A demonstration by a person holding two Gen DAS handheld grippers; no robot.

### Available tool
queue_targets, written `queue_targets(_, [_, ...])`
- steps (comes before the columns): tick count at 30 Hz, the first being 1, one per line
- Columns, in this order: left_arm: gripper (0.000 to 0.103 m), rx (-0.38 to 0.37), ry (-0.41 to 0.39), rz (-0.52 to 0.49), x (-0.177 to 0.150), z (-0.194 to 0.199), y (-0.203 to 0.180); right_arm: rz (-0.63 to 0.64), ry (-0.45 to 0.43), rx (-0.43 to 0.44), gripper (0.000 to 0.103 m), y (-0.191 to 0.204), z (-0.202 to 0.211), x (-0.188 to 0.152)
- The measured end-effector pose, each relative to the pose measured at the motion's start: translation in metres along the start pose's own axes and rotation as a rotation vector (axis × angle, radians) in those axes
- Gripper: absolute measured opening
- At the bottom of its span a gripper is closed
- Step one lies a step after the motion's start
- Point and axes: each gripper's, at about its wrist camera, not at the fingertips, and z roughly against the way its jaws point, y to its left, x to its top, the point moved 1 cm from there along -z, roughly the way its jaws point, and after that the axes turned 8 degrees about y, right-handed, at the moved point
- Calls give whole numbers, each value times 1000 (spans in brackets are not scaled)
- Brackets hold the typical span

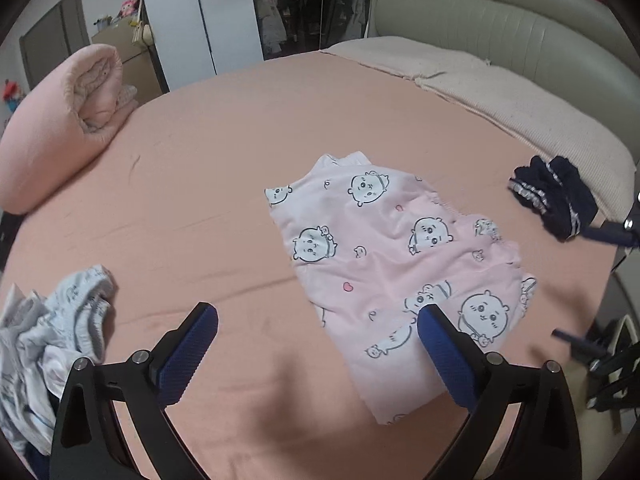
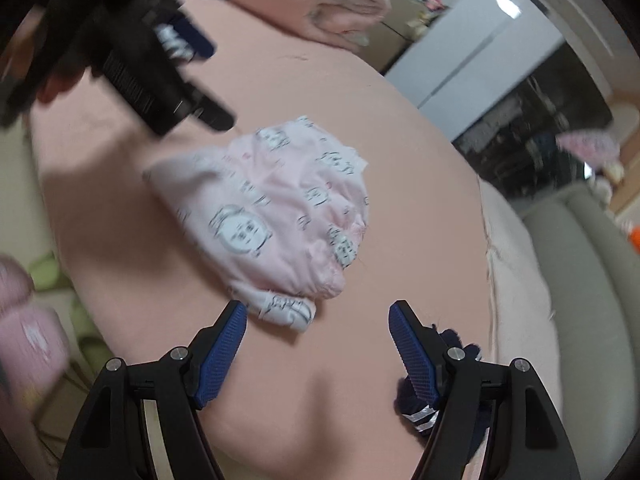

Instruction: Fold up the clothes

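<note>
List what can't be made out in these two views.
- Dark garment, right wrist view: mostly hidden behind the right gripper's finger; its type is unclear.
- White pile, left wrist view: cut off by the frame edge and the left gripper.
- Pink garment, right wrist view: motion blur smears its print.
- Wardrobe contents, left wrist view: too dark and small.

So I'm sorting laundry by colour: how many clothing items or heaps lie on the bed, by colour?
Pink printed garment: 1
White and pale blue crumpled heap: 1, pieces inside cannot be told apart
Dark navy garment with white stripes: 1
Total: 3
</note>
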Motion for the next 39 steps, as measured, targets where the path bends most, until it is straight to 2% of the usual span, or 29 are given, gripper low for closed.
queue_targets(4, [102, 74, -4, -46, -9, 1, -5, 140, -12, -94, 73, 22, -4, 1])
queue_targets(7, [102, 109, -10, -85, -17, 1, -9, 300, -28, -201, 73, 46, -14, 0])
queue_targets(10, [102, 117, -16, -104, -22, 4, -8, 457, -46, -292, 73, 66, -31, -5])
queue_targets(13, [102, 102, -17, -129, -30, 6, -6, 556, -43, -332, 73, 75, -52, -8])
queue_targets(16, [102, 76, -14, -164, -39, 8, -5, 606, -59, -359, 75, 74, -64, -6])
queue_targets(18, [102, 79, -14, -201, -42, 10, -7, 619, -65, -368, 87, 72, -67, -2])
queue_targets(20, [102, 104, -22, -241, -44, 12, -13, 631, -84, -390, 91, 70, -72, 1])
queue_targets(25, [102, 171, -59, -367, -51, 19, -31, 631, -107, -380, 91, 69, -72, -1])
queue_targets(31, [102, 309, -114, -635, -65, 16, -63, 629, -78, -312, 81, 69, -74, -1])
queue_targets(32, [102, 314, -123, -673, -69, 16, -67, 629, -74, -298, 77, 69, -74, -2])
queue_targets(33, [102, 326, -132, -721, -73, 15, -73, 628, -70, -280, 69, 69, -74, -2])
queue_targets(35, [102, 383, -160, -796, -80, 11, -83, 611, -78, -250, 65, 68, -74, -2])
queue_targets(37, [102, 440, -189, -871, -86, 7, -93, 582, -80, -194, 52, 64, -73, -3])
queue_targets(38, [102, 463, -206, -897, -88, 5, -97, 568, -78, -170, 39, 64, -71, -3])
queue_targets(39, [102, 485, -224, -923, -91, 4, -101, 554, -74, -149, 30, 64, -69, -3])
